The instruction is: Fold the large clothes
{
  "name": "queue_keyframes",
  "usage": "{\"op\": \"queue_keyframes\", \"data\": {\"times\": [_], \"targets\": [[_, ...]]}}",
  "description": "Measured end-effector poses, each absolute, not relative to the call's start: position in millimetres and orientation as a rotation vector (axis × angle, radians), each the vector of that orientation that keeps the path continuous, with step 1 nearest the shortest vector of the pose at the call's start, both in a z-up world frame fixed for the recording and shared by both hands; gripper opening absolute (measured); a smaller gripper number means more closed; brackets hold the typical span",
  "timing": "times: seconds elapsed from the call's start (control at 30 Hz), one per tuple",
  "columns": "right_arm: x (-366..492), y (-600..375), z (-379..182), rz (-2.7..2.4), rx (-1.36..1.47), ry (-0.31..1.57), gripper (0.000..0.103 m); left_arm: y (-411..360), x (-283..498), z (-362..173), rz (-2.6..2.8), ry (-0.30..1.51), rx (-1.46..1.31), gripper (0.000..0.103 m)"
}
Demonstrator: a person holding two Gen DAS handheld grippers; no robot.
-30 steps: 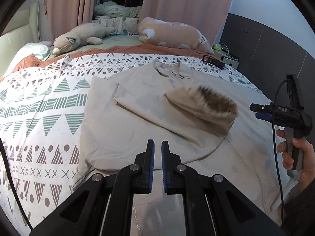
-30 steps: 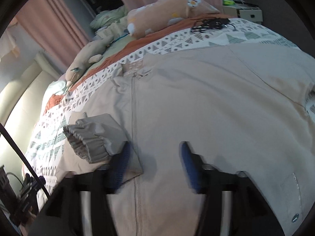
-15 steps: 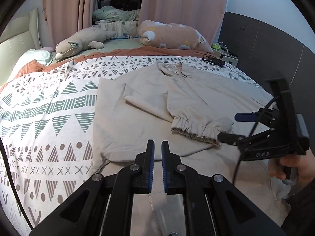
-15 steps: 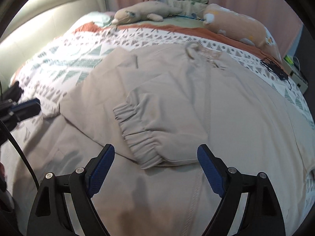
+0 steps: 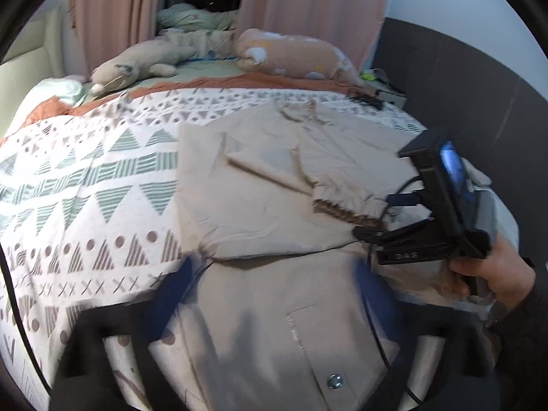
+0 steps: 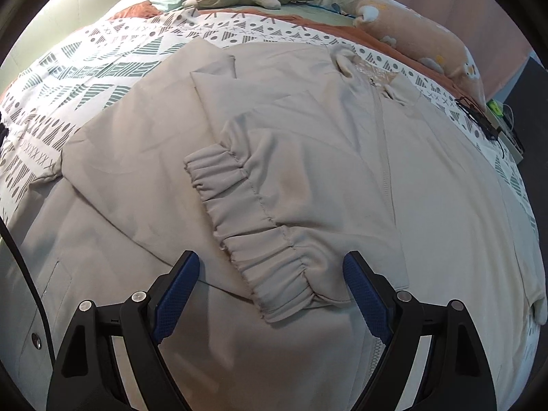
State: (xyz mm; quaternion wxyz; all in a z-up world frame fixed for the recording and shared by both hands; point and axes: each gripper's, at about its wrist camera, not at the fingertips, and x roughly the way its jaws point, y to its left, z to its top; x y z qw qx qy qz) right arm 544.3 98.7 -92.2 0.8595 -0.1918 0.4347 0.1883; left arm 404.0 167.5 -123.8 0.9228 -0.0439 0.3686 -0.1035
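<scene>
A large beige jacket [image 5: 260, 205] [image 6: 342, 130] lies spread flat on the bed, collar away from me. One sleeve is folded across its chest and ends in a gathered elastic cuff [image 6: 246, 226] [image 5: 342, 207]. My right gripper [image 6: 272, 291] is open just above the jacket, and the cuff's end lies between its blue fingers without being pressed. The left wrist view shows the same right gripper [image 5: 380, 217] held in a hand [image 5: 493, 274] beside the cuff. My left gripper [image 5: 270, 291] hovers over the jacket's lower front; its jaws are opening, blurred and wide apart, and grip nothing.
A triangle-patterned bedspread [image 5: 85, 188] covers the bed left of the jacket. A plush animal [image 5: 137, 65] and a pink pillow [image 5: 294, 54] lie at the head end before pink curtains. Black cables [image 6: 476, 116] sit at the far right corner. A dark wall [image 5: 462, 96] runs along the right.
My left gripper's jaws went from shut to wide open. The right gripper rolled level and sank toward the cuff. The sleeve settled flat across the jacket.
</scene>
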Motion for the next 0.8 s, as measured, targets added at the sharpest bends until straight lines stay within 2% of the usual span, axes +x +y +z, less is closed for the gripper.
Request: {"op": "queue_keyframes", "data": {"times": [0.1, 0.17, 0.2, 0.23, 0.33, 0.5, 0.8], "targets": [[550, 94, -94, 0.382, -0.38, 0.919, 0.085, 166, 403, -118, -0.192, 0.734, -0.083, 0.103], [552, 89, -91, 0.384, -0.352, 0.912, 0.063, 168, 406, -119, -0.155, 0.742, -0.089, 0.103], [554, 86, -89, 0.391, -0.331, 0.917, 0.045, 170, 407, -120, -0.155, 0.746, -0.103, 0.103], [554, 81, -86, 0.391, -0.316, 0.917, 0.036, 172, 409, -121, -0.152, 0.746, -0.118, 0.103], [552, 67, -74, 0.401, -0.273, 0.888, 0.025, 174, 412, -122, -0.159, 0.741, -0.167, 0.103], [551, 21, -48, 0.377, -0.129, 0.819, 0.015, 173, 419, -119, -0.139, 0.716, -0.219, 0.103], [567, -100, -40, 0.279, 0.195, 0.774, 0.012, 159, 439, -122, -0.14, 0.737, -0.299, 0.103]]}}
